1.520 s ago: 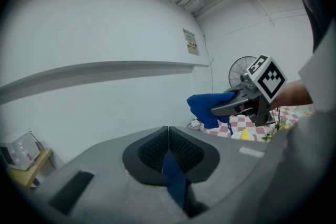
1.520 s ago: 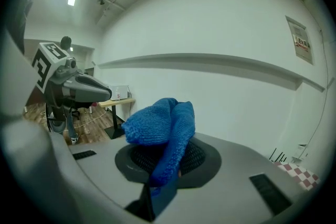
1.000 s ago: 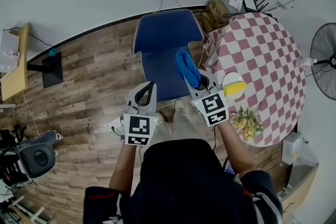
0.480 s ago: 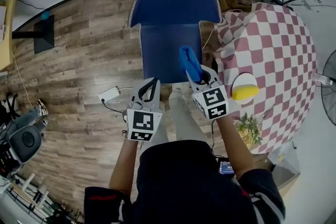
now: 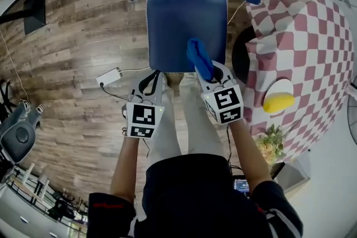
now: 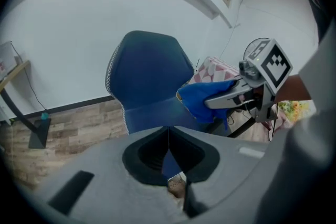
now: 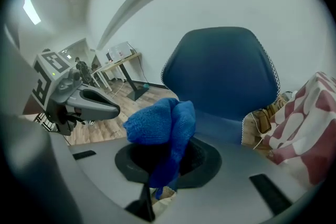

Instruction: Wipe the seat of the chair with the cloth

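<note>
Clamping the cloth (image 5: 198,57), the right gripper (image 5: 215,71) stands nearer the seat (image 5: 178,30) lying just beyond; the left gripper (image 5: 153,79) has jaws together, empty.

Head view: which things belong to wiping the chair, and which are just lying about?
Job: blue fabric chair; blue knitted cloth, clamped in the right gripper; left gripper, shut and empty.
Lying about: red-and-white checked round table; yellow lump on a white plate; white power strip on the wood floor.

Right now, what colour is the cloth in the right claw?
The cloth is blue, clearest in the right gripper view.
</note>
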A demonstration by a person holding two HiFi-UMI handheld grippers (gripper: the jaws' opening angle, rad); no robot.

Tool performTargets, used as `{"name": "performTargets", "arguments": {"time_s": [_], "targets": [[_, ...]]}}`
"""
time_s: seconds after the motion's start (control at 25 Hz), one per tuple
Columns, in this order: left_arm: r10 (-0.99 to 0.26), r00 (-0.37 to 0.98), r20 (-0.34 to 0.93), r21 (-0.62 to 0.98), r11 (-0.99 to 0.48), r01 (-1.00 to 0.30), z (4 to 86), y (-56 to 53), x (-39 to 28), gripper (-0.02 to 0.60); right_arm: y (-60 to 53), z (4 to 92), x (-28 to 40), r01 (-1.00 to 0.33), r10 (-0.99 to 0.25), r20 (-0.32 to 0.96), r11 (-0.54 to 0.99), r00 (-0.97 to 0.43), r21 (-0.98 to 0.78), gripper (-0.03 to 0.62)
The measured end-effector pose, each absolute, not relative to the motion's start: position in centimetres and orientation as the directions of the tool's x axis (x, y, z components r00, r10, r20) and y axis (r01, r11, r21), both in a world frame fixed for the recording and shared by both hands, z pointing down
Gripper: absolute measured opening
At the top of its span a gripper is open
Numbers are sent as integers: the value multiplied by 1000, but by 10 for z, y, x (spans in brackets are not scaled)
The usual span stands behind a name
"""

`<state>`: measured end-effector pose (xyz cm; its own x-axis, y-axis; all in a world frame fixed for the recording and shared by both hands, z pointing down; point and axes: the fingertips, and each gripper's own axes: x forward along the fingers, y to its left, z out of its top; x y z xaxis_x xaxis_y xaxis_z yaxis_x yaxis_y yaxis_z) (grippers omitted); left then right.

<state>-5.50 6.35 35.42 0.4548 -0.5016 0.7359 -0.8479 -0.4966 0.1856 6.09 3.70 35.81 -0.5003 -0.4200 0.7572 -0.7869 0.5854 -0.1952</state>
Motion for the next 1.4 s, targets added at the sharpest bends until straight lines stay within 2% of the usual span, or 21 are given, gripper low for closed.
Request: {"name": "performTargets", "arguments": {"time_s": [0.28, 0.52, 0.68, 1.04, 1.08, 1.12, 1.24, 1.32, 1.4], "targets": [[-444, 459, 769, 144, -579, -802, 428, 63, -42, 20, 44, 418, 63, -788, -376, 795, 583, -476, -196, 57], [-354, 498, 792, 213, -604, -768, 486, 65, -22, 20, 38, 467, 78, -808, -369, 822, 562, -434, -175, 57], [-306, 481, 821, 204, -631, -748, 521, 66, -22, 20, 32, 495, 84, -825, -367, 831, 535, -419, -180, 57], [-255, 498, 829, 289, -567, -771, 574, 45, -25, 28, 9, 531, 90, -847, -375, 833, 498, -406, -189, 57], [-254, 501, 827, 293, -566, -771, 577, 42, -25, 63, 6, 535, 91, -847, -375, 834, 498, -404, -187, 57], [-251, 505, 826, 297, -567, -768, 579, 39, -23, 125, 4, 538, 93, -848, -376, 835, 498, -401, -184, 57], [-236, 522, 820, 304, -594, -745, 587, 36, -17, 191, -4, 545, 98, -849, -388, 835, 503, -390, -162, 57], [-208, 539, 816, 313, -625, -715, 594, 43, -11, 278, -9, 548, 102, -852, -403, 834, 504, -378, -142, 57], [-179, 536, 825, 312, -646, -696, 602, 52, -9, 316, -13, 550, 106, -860, -419, 831, 494, -366, -130, 57]]}}
